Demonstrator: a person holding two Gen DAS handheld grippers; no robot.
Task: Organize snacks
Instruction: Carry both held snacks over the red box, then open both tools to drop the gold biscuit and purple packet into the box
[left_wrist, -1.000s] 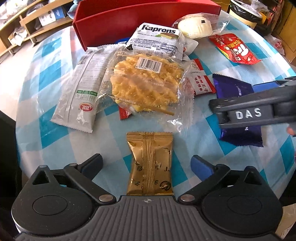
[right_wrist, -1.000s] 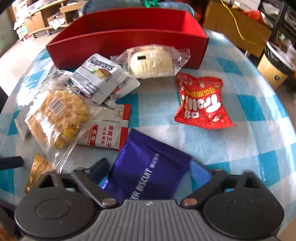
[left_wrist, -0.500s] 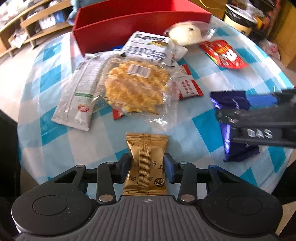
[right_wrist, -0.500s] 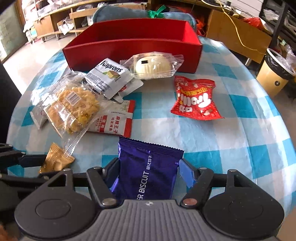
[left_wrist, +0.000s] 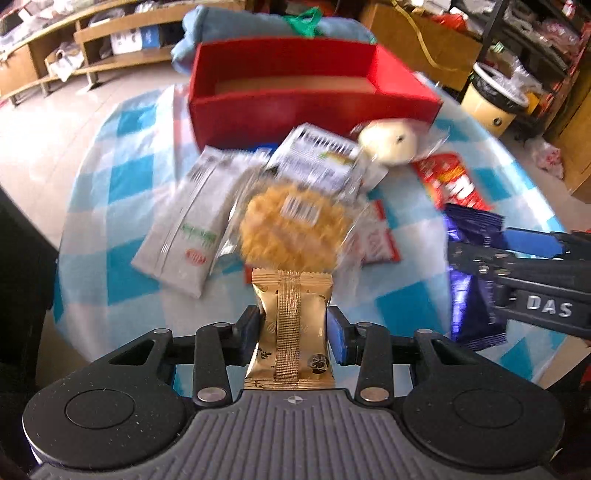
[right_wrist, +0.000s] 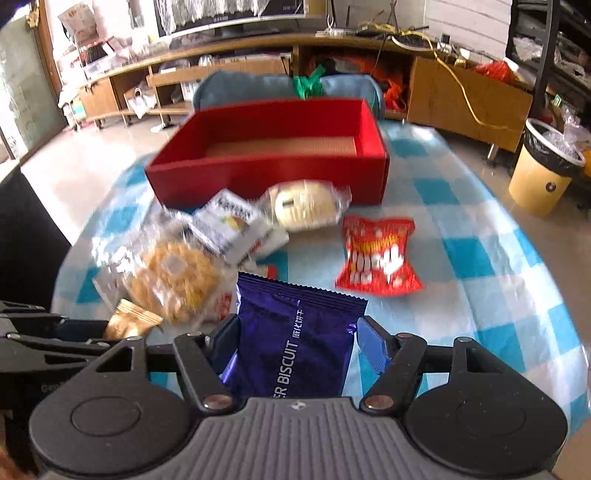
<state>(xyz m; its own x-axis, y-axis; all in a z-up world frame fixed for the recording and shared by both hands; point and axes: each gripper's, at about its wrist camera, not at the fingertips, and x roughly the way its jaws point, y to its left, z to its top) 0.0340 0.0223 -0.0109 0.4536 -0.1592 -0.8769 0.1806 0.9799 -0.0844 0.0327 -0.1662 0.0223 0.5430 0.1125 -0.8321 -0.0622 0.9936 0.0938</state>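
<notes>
Between left hand-held gripper (left_wrist: 295, 328) pads, gold packet (left_wrist: 291, 325) clamped, right hand-held gripper (right_wrist: 297, 341) pinching purple biscuit pack (right_wrist: 295, 332)

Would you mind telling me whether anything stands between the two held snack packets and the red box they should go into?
Both the gold packet and purple biscuit packet are gripped clear of the table. Loose snacks lie below, before the red box, whose top is open. Nothing visible blocks the way.

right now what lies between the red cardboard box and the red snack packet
In the right wrist view, only a clear-wrapped white bun lies between the red box and the red packet.
</notes>
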